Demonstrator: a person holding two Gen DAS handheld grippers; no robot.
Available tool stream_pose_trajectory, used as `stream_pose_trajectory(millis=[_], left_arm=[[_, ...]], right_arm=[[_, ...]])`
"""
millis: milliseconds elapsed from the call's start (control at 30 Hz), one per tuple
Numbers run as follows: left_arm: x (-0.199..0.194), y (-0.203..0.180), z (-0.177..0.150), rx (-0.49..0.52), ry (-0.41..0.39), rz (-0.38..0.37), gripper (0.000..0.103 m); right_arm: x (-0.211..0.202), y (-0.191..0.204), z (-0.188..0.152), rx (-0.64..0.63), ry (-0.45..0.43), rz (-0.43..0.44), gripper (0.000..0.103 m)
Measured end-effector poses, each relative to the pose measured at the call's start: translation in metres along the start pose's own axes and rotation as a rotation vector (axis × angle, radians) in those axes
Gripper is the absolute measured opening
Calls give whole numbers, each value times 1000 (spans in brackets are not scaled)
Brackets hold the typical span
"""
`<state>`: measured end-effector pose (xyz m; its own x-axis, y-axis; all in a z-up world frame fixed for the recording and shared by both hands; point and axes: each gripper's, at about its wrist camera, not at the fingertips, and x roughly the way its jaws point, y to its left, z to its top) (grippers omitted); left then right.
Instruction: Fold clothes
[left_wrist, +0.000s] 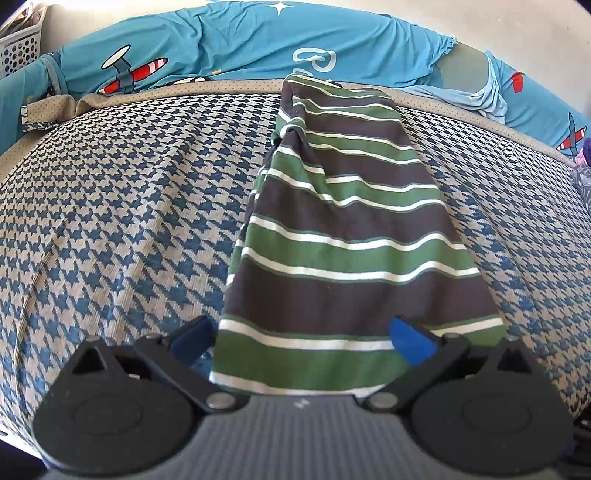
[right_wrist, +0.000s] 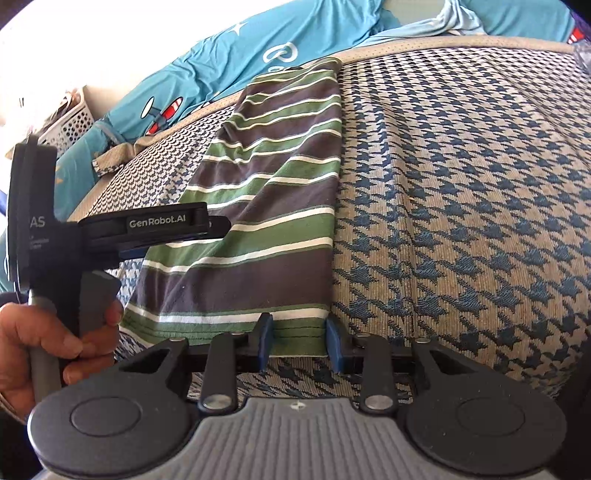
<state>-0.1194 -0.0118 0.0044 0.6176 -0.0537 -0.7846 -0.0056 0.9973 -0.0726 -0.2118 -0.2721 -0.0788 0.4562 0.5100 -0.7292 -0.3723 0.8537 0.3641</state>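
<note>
**Ana:** Houndstooth bedspread in blue and beige covers the bed, and behind it a turquoise sheet with little aeroplanes is bunched along the far edge. A white perforated basket sits at the far left corner.

**Ben:** Where is the garment?

**Ana:** A striped shirt, in green, dark grey and white, lies folded into a long narrow strip on the bedspread, running from the near edge to the far border.

**Ben:** And the left hand-held gripper?

**Ana:** Released, with its blue pads wide apart. The shirt's near hem lies between them; the right pad rests over the cloth, and the left pad sits just off the shirt's left edge.

**Ben:** The right one?

**Ana:** The right hand-held gripper has its pads narrowly spaced, straddling the hem near the shirt's right corner. I cannot tell whether they pinch the fabric. From its camera, a hand grasps the other gripper's handle at the left.
</note>
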Motion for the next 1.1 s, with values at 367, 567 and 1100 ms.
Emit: stream_pose_trajectory(millis=[367,567,1100], left_arm=[[-3,8,-1,-52,-18,14,103],[-6,19,-2,-97,-27,48,103],[-20,73,3,-298,-63,169,103]], right_arm=[[-12,5,-5,-57,-12,-34,7],[-13,-3,-16,-28,48,-68,2],[-37,-3,-5,-48,-98,-38,7]])
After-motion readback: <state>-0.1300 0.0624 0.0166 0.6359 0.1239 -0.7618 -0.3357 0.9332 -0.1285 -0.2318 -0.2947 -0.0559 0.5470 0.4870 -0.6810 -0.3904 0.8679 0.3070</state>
